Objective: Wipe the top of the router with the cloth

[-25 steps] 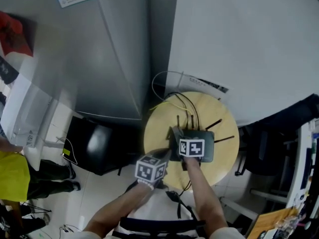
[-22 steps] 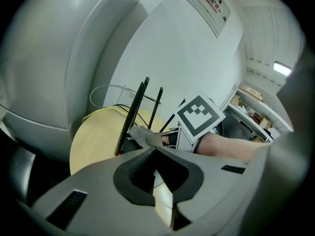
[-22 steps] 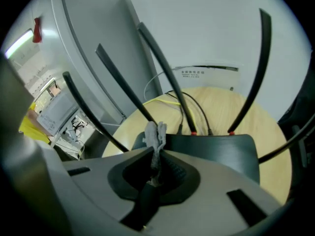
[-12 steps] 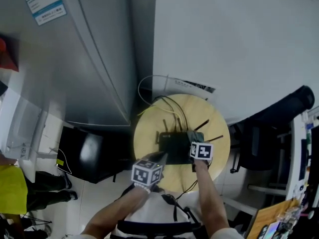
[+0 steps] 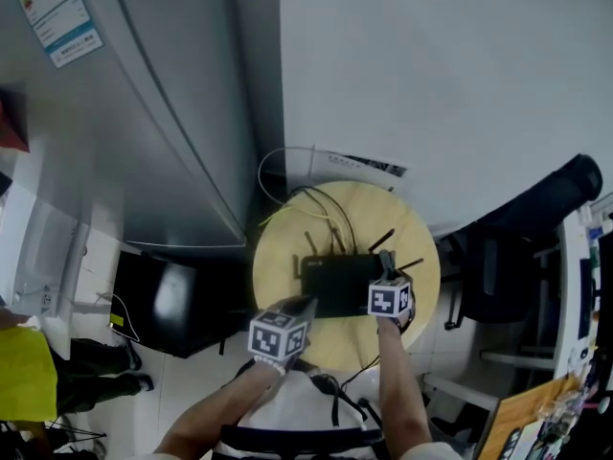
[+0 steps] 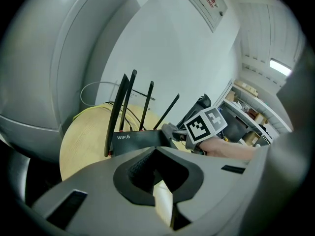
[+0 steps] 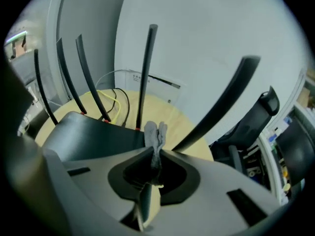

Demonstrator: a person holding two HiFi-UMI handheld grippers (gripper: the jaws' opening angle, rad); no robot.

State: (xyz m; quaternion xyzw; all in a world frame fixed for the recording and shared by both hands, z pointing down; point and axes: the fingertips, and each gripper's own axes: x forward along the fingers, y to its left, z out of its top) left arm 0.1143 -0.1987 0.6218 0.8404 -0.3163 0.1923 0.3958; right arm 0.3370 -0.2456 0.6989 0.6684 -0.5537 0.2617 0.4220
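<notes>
Since the round wooden bench (image 5: 278, 252) carries only the router (image 5: 335, 281) and its cables (image 5: 326, 209), there is no clutter to get in the way of wiping. The router lies flat at about the bench's centre, with its antennas (image 7: 145, 73) raised along the far edge.

The left gripper (image 6: 155, 149) sits at the router's near-left corner. Its jaws are pressed together w/ nothing visible between them, prob. steadying the box, though contact can't be confirmed.

The right gripper (image 7: 155, 154) is over the router's right end, its jaws clenched on the cloth (image 7: 155, 132). This is a small grey wad poking out past the tips, close to the base of an antenna.

Progress, as a judgement: the wipe looks under way, w/ the cloth at the right end of the top, i.e. at one end of a pass. The dark top shows no obvious dust or streaks, so the wiped and unwiped parts can't be told apart. The middle and left part of the top may still need passes.
</notes>
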